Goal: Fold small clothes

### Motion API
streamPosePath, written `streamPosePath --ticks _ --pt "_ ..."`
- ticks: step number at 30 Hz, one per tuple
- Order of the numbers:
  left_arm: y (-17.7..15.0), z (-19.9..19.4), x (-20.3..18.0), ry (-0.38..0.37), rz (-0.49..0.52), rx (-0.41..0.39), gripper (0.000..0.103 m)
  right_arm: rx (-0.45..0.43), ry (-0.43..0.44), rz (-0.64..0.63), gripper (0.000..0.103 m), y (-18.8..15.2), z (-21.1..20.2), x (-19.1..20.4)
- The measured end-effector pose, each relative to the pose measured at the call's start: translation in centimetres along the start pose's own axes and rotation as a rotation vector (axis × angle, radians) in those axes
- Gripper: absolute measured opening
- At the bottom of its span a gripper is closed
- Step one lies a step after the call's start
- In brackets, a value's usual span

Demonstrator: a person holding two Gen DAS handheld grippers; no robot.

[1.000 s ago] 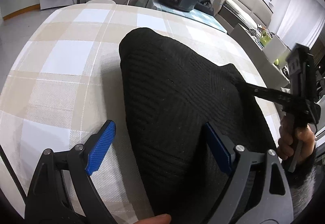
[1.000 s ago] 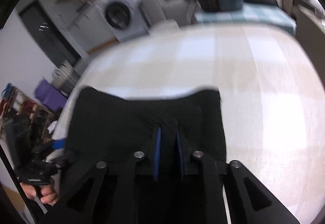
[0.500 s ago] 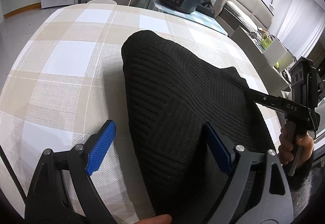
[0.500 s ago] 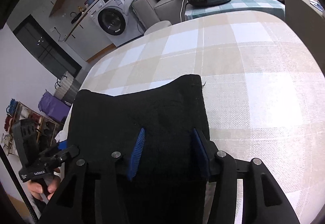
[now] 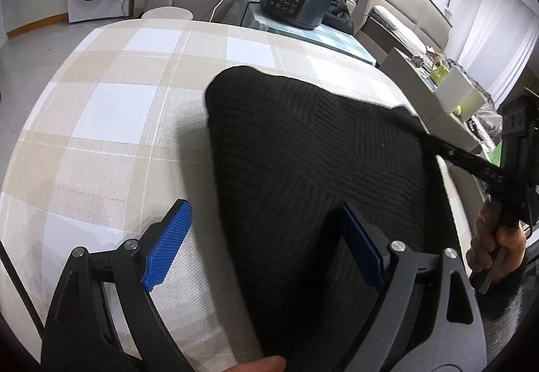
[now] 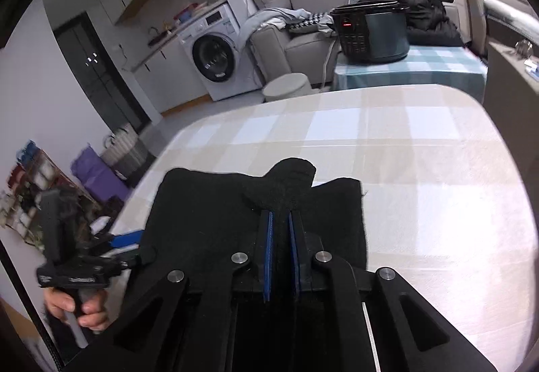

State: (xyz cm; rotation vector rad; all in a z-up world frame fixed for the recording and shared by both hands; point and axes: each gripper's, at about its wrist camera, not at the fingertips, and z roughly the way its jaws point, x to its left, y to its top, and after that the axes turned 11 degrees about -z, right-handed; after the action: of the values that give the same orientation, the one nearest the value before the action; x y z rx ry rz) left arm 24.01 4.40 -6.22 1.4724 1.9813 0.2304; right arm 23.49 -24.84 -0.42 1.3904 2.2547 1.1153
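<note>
A black knitted cloth (image 5: 303, 153) lies on the desk (image 5: 111, 122), which has a checked cover. The left hand-held gripper (image 5: 266, 240) is wide open; one blue pad (image 5: 166, 242) is over the bare cover and the other is over the cloth. The right hand-held gripper (image 6: 279, 234) has just closed and now pinches a fold of the black cloth, which stands up in a small bump at its tips. A washing machine (image 6: 215, 58) stands far behind the desk.
</note>
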Motion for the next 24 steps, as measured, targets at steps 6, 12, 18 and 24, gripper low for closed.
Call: streamPosePath --ticks 6,12,18,24 --pt "-1.1 -0.6 0.1 0.015 0.005 0.014 0.087 0.091 0.031 0.168 0.026 -2.1 1.7 -3.3" --pt "-5.1 -4.9 0.2 -0.005 0.032 0.0 0.087 0.069 0.163 0.174 0.046 -6.6 -5.7 -1.6" --pt "-10.5 -8.3 -0.3 -0.043 0.038 0.017 0.087 0.035 0.219 0.173 0.046 -12.5 -11.8 2.0" --pt "-15.1 -11.0 -1.8 -0.061 0.092 0.026 0.087 0.011 0.23 0.125 0.046 -16.6 -14.7 4.9"
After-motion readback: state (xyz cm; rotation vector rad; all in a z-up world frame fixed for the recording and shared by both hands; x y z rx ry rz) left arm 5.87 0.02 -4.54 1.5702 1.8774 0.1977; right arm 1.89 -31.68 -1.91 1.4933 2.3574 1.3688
